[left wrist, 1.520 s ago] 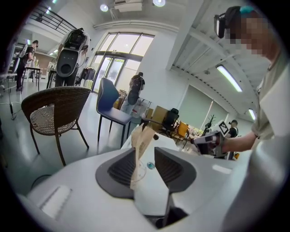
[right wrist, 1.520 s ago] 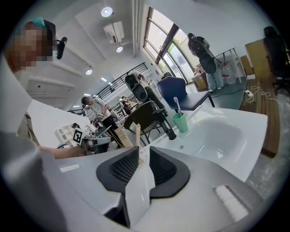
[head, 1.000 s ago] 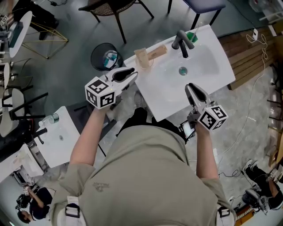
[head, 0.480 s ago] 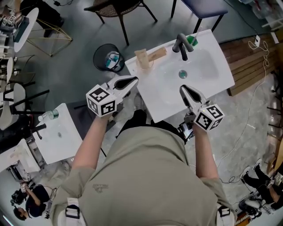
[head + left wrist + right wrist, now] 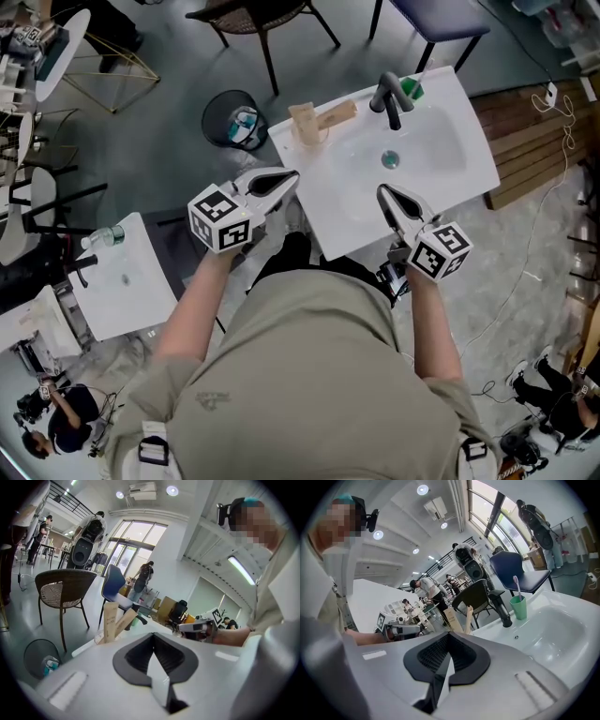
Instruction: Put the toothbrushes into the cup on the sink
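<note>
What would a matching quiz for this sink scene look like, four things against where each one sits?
Things:
1 green cup
2 brown boxes
3 black bin
4 drain

Places:
A in the bowl of the sink
B on the floor
C next to the faucet
D on the sink's far left corner

Pairs: 1-C, 2-D, 3-B, 4-A

Both forearms (image 5: 192, 300) reach forward, bare and level with each other. The left claw (image 5: 292, 175) and right claw (image 5: 384, 192) point ahead, jaws seemingly pressed together, holding nothing.
</note>
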